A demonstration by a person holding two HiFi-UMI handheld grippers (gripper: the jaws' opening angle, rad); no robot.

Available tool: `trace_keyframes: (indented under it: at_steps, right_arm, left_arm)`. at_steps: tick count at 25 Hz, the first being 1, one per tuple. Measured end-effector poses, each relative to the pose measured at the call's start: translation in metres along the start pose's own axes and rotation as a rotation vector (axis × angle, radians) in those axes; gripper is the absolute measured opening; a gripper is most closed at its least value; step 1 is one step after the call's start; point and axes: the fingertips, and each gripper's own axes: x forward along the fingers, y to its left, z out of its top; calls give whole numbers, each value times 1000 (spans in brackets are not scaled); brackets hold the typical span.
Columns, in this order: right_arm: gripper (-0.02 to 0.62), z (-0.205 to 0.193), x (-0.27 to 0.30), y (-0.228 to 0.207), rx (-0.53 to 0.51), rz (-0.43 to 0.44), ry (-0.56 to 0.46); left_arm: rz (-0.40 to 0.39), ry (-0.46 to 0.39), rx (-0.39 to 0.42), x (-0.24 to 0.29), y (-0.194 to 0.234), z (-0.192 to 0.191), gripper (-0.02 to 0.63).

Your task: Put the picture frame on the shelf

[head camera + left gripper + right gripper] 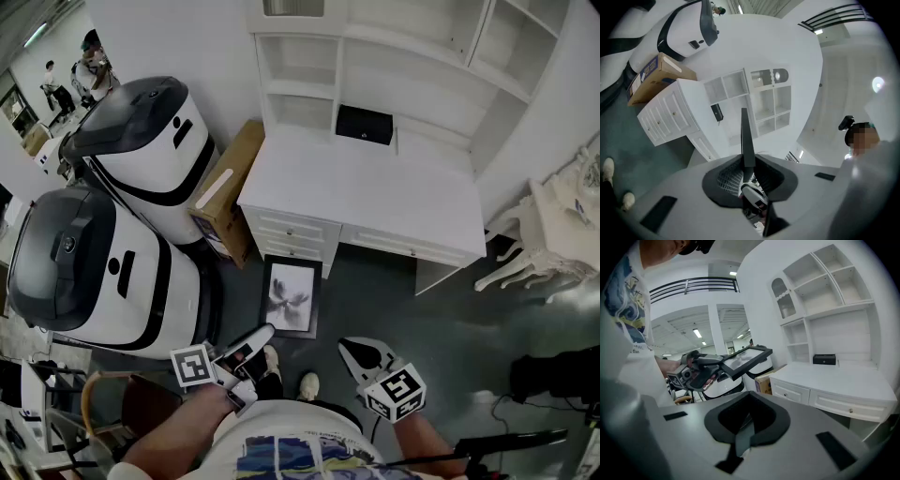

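The black picture frame (291,296) with a pale print hangs over the grey floor in front of the white desk (375,197). My left gripper (251,345) is shut on its near edge. In the left gripper view the frame (746,138) shows edge-on as a thin dark bar rising from between the jaws (746,165). In the right gripper view it (746,357) is tilted, clamped by the left gripper (719,365). The white shelf unit (394,56) stands on the desk, its compartments bare. My right gripper (359,353) hovers to the right of the frame, shut and holding nothing.
A small black box (364,124) sits at the back of the desk. A cardboard box (225,192) leans at the desk's left side. Two large white-and-black machines (103,253) stand at left. A white chair (539,239) is at right. People stand far back left.
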Motion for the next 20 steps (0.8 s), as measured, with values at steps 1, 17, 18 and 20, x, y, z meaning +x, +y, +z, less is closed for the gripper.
trace_keyframes:
  at_steps: [1,17,18,20]
  right_arm:
    - [25,0,-1,1,-1,0,-2]
    - [25,0,4,-15,19,-24,-4]
    - [26,1,6,-18,16,-34,-4]
    - [26,7,14,-27,11,-51,-10]
  left_arm:
    - [1,3,-2,0,-1,-2,77]
    - [13,49,-20,15,6,9,77]
    - [12,50,-26,17,9,14,77]
    - [4,55,-24,23,13,26,77]
